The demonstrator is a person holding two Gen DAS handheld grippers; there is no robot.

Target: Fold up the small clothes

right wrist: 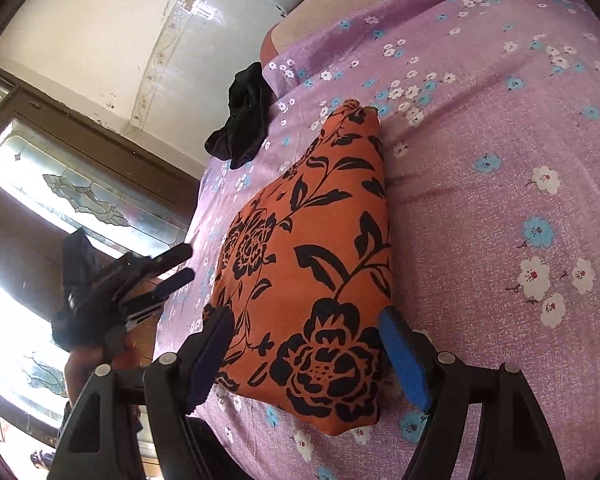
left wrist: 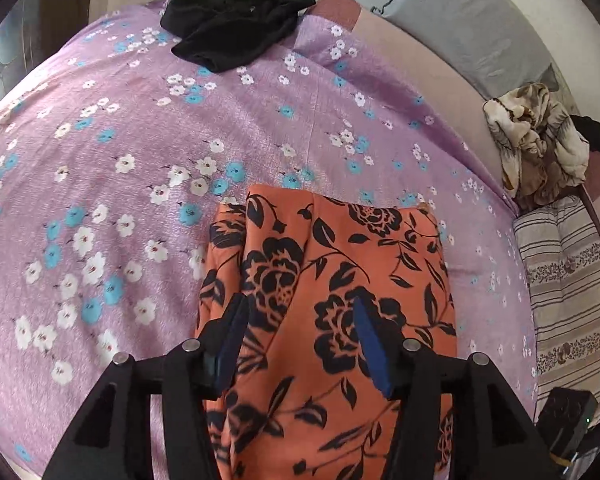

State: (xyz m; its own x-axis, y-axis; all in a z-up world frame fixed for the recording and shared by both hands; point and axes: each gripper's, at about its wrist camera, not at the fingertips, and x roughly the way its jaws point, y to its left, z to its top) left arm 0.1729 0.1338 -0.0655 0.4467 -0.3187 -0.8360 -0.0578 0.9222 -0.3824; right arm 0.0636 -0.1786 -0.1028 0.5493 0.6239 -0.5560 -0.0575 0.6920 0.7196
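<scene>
The left gripper [left wrist: 300, 336] hangs tilted down over the folded orange garment [left wrist: 332, 304], jaws apart, blue foam pads clear of the cloth. The right gripper [right wrist: 306, 350] is angled lower, jaws wide, straddling the near end of the same garment [right wrist: 312, 264] without pressing it. The smooth, black-rose-printed fabric lies as a narrow rectangle on the lilac flowered bedsheet [left wrist: 100, 160]. A crumpled black garment [left wrist: 236, 20] sits at the far edge.

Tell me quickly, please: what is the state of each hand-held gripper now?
Left hand-held gripper: open, above the orange garment, holding nothing.
Right hand-held gripper: open, holding nothing.
</scene>
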